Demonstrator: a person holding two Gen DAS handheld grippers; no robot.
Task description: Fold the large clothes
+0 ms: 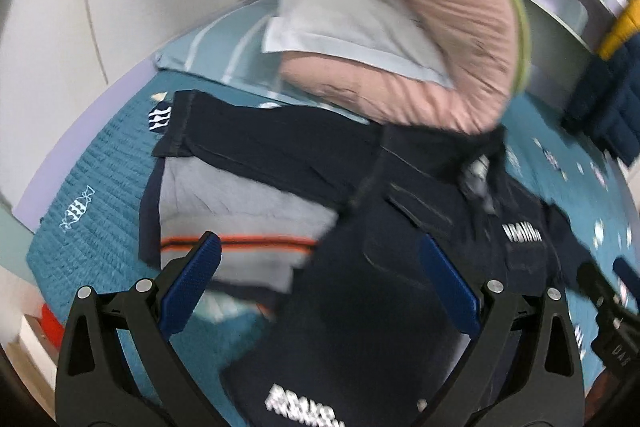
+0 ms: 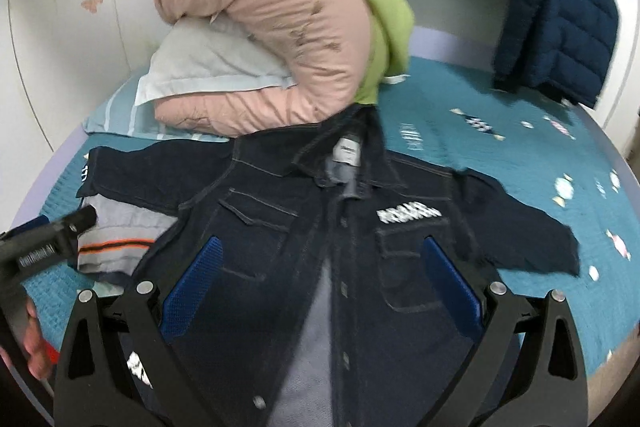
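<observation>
Getting ready to fold the dark blue denim jacket (image 2: 320,247) on the teal bed cover (image 2: 500,163).
Both claws, left gripper (image 1: 320,275) and right gripper (image 2: 324,279), hang wide apart and empty above it, probably to grab an edge.

Jacket (image 2: 320,247) spread flat on bed (image 2: 480,155), near centre; rolled quilt (image 2: 260,39) w/ pillow (image 2: 200,67) far left; puffer coat (image 2: 560,27) far right.

Dark denim jacket (image 2: 304,235) with pale stitching lies on ribbed teal bedspread (image 2: 460,147).
</observation>
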